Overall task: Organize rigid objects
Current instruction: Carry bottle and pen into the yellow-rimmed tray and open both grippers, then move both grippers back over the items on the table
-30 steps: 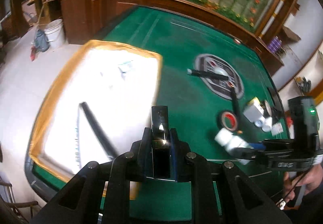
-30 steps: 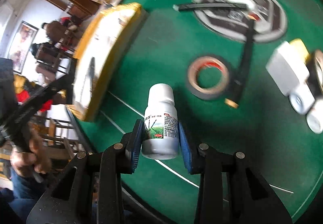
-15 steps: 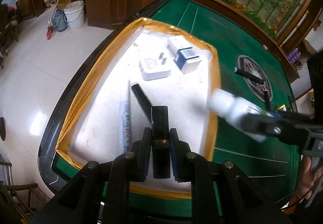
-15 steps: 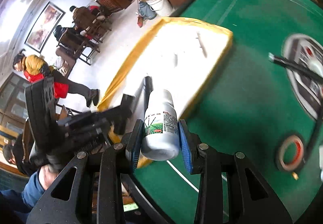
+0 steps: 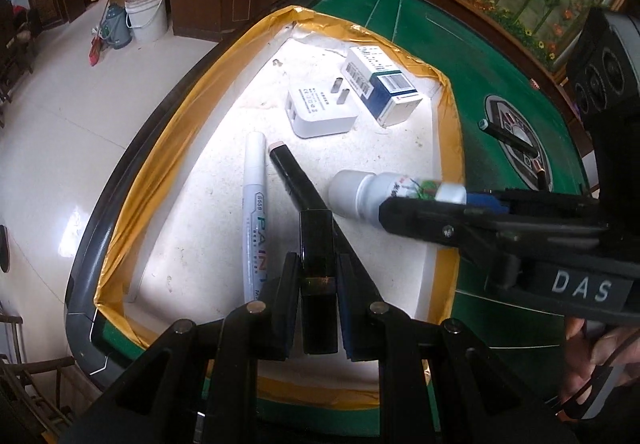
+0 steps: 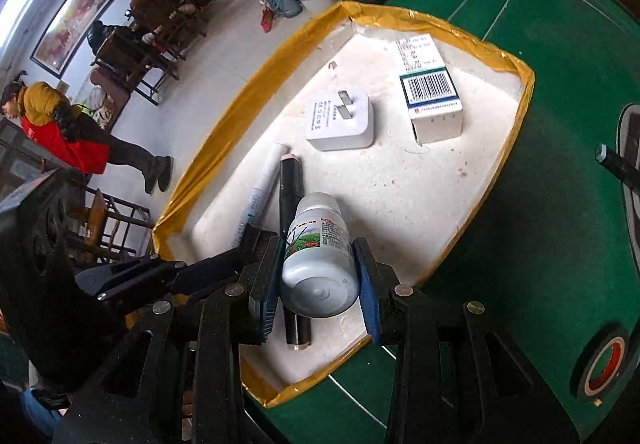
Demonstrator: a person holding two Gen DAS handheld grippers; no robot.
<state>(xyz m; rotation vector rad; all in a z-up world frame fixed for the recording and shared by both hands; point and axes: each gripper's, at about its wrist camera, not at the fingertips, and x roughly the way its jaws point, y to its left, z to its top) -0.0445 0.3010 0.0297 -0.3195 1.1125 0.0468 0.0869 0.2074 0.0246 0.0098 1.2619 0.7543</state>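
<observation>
A white tray with a yellow-taped rim point(image 5: 168, 148) point(image 6: 248, 84) lies on the green table. In it lie a white plug adapter point(image 5: 320, 110) point(image 6: 340, 120), a blue-and-white box point(image 5: 384, 82) point(image 6: 430, 92), a white paint marker point(image 5: 254, 204) point(image 6: 256, 196) and a black stick point(image 5: 296, 180) point(image 6: 289, 184). My left gripper point(image 5: 318, 276) is shut on a black rectangular object point(image 5: 317, 240) above the tray's near part. My right gripper point(image 6: 318, 276) is shut on a white bottle point(image 6: 318, 256) point(image 5: 360, 194) held over the tray beside the black stick.
On the green felt right of the tray are a round grey emblem point(image 5: 516, 140), a black pen point(image 6: 618, 164) and a tape roll point(image 6: 604, 364). The floor beyond the table edge holds a white bucket point(image 5: 146, 12); people and chairs are at the far left in the right wrist view.
Both grippers moved from over the felt to over the tray, carrying their objects. The bottle now hangs low over the tray beside the black stick.
</observation>
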